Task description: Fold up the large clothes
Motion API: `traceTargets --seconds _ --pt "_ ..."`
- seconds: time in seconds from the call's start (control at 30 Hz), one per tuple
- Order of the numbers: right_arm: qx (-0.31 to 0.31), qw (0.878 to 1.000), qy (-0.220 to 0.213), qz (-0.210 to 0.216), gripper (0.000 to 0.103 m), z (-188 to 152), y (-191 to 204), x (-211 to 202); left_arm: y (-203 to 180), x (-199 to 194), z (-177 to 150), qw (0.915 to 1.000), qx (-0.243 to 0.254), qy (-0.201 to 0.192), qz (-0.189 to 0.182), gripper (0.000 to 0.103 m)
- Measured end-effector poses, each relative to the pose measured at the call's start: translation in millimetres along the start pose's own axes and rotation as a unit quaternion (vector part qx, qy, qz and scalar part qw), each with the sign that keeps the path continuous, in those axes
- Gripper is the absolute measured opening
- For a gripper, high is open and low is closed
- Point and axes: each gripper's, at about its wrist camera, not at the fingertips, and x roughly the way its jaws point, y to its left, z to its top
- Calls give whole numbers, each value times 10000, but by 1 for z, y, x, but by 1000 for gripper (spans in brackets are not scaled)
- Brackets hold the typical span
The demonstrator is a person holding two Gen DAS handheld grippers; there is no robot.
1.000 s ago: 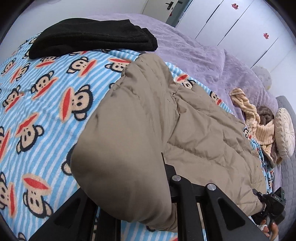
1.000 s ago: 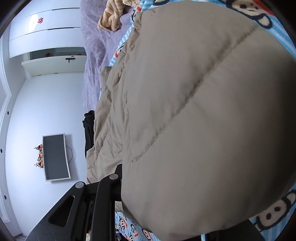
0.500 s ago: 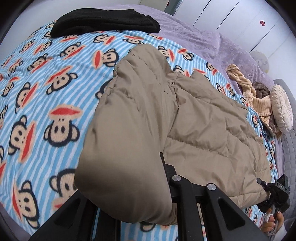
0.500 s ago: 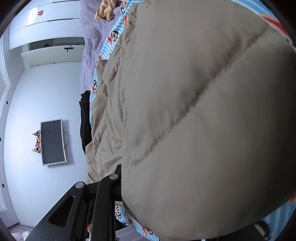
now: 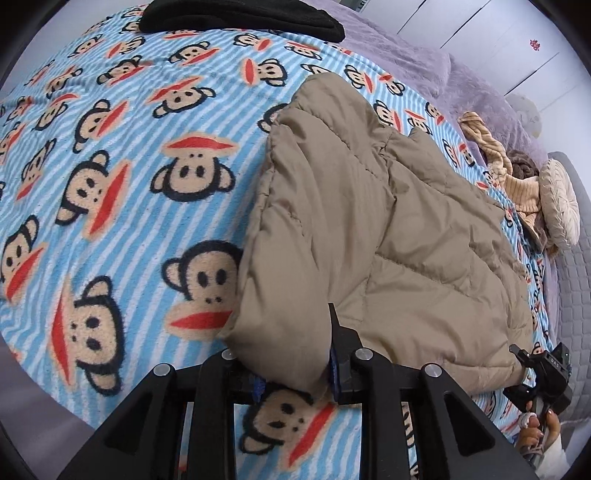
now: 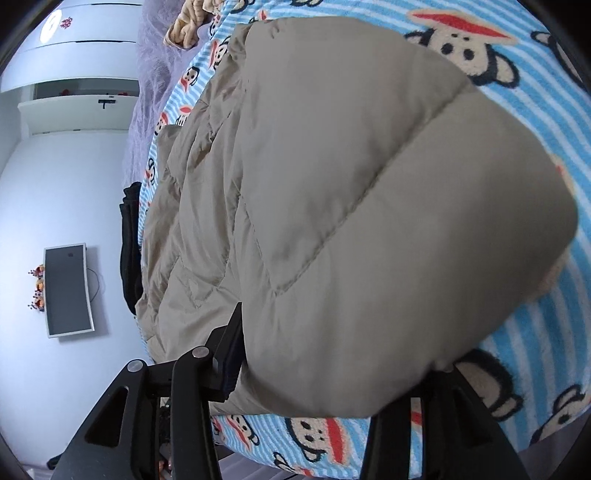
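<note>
A tan puffer jacket (image 5: 369,229) lies spread on the blue striped monkey-print blanket (image 5: 110,184). My left gripper (image 5: 280,343) is shut on the jacket's near left corner, and the padded hem bulges between its black fingers (image 5: 340,332). My right gripper (image 6: 340,354) is shut on the near right corner of the jacket (image 6: 369,203), which fills most of that view and hides one finger. In the left wrist view the right gripper (image 5: 543,369) shows at the jacket's far corner, with a hand (image 5: 535,424) below it.
A folded black garment (image 5: 240,16) lies at the blanket's far end. Beige knitwear (image 5: 491,155) and a round cushion (image 5: 557,199) lie on the lavender bedspread (image 5: 424,62). A wall screen (image 6: 68,290) and white cupboards stand beyond. The bed's near edge runs just under both grippers.
Both grippers have come down and toward the bed's near edge with the jacket's hem. The jacket lies flatter, and more blanket shows around it.
</note>
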Motion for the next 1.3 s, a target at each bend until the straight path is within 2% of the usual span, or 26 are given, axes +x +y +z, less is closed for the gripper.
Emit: traceTargets --seconds 0.2,0.37,0.43,0.57,0.77,0.93,1.2,1.3 --pt "36 9982 -130 -586 53 -12 -10 -16 28 -9 -2 9991 -326 -11 281 27" --pt "68 9962 -133 -858 54 -22 -15 -27 46 7 0 9947 -371 170 943 27" --pt "40 9957 -111 -917 54 -29 -19 -31 45 6 0 9942 -291 208 1011 27" --pt "-100 9950 -74 -993 54 -47 -5 -36 27 -4 0 9912 267 256 1268 27" --pt "-399 9953 136 -866 54 -77 21 -29 12 -24 -7 9916 574 400 1087 27" --pt "-701 9942 277 -767 60 -101 46 -15 -4 -34 -16 9900 861 468 1019 27" --pt "-1212 9875 282 -969 73 -132 71 -22 -13 -50 -23 9894 1051 429 900 27" --pt "-1290 9862 243 -1011 73 -139 76 -27 -15 -52 -24 9886 1138 443 881 28"
